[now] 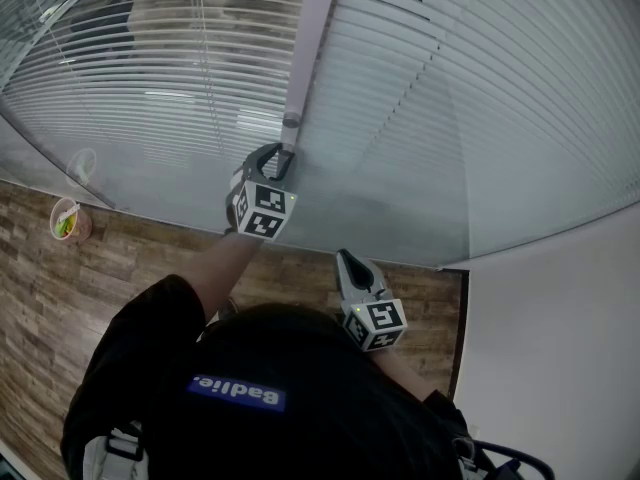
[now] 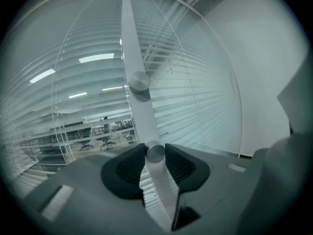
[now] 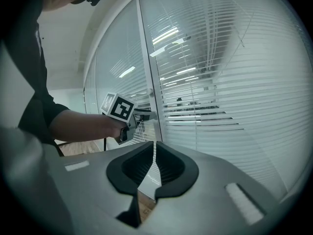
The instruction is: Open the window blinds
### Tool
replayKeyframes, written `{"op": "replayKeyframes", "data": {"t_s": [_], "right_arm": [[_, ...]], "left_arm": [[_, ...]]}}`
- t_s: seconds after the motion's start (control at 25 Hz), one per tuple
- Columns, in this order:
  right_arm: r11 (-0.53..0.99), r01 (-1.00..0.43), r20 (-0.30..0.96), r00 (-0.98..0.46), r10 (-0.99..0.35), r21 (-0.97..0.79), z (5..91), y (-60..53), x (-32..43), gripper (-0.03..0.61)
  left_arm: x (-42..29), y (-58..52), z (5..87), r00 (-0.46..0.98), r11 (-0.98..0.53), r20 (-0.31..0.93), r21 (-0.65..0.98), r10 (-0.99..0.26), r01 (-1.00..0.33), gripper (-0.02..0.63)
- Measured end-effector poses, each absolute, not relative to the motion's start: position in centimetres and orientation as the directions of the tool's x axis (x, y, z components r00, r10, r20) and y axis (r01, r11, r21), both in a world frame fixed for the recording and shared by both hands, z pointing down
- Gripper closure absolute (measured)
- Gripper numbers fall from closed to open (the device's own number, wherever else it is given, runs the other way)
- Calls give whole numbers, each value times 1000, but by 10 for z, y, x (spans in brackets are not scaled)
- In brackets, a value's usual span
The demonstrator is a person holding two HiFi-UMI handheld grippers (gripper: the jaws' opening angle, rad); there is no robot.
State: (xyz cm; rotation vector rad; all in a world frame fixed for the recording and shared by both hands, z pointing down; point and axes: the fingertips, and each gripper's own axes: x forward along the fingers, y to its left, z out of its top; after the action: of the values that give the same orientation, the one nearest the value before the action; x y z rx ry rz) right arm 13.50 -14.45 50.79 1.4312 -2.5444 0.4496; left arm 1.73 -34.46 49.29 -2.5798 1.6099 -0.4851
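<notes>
Head view shows the window blinds (image 1: 480, 118) filling the far side, from left to right, with their slats lying mostly flat against the glass. A long thin rod (image 1: 303, 48) hangs down in front of them, near the middle. The left gripper (image 1: 283, 158) is clenched on the low end of this rod. In the left gripper view its jaws squeeze the rod (image 2: 133, 48) from both sides, just under a round knob (image 2: 139, 81).

The rod looks stiff, light and smooth. I think it could slip if the squeeze is weak. The low end is a good place to hold, because a twist there should tip the slats open. The slats look thin and would bend easily, so it is better not to poke them.

The right gripper (image 1: 345, 258) hangs nearer and lower, to the right. In the right gripper view its jaws are pressed together with nothing in them.

A cup (image 1: 66, 220) sits on the wood floor (image 1: 150, 258) far to the left. A plain wall (image 1: 560, 348) stands at the right. Nothing blocks the rod.
</notes>
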Motion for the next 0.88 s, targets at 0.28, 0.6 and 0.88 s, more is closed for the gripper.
{"op": "replayKeyframes", "data": {"t_s": [0.28, 0.6, 0.88], "right_arm": [[495, -853, 307, -522, -796, -167, 508, -144, 132, 556], [506, -845, 313, -534, -785, -173, 511, -144, 128, 532], [511, -842, 317, -539, -780, -174, 512, -143, 126, 533]], "left_arm": [[17, -345, 491, 412, -457, 242, -175, -879, -872, 489], [19, -332, 486, 398, -395, 182, -729, -899, -559, 388], [24, -330, 491, 406, -248, 181, -961, -896, -120, 400]]}}
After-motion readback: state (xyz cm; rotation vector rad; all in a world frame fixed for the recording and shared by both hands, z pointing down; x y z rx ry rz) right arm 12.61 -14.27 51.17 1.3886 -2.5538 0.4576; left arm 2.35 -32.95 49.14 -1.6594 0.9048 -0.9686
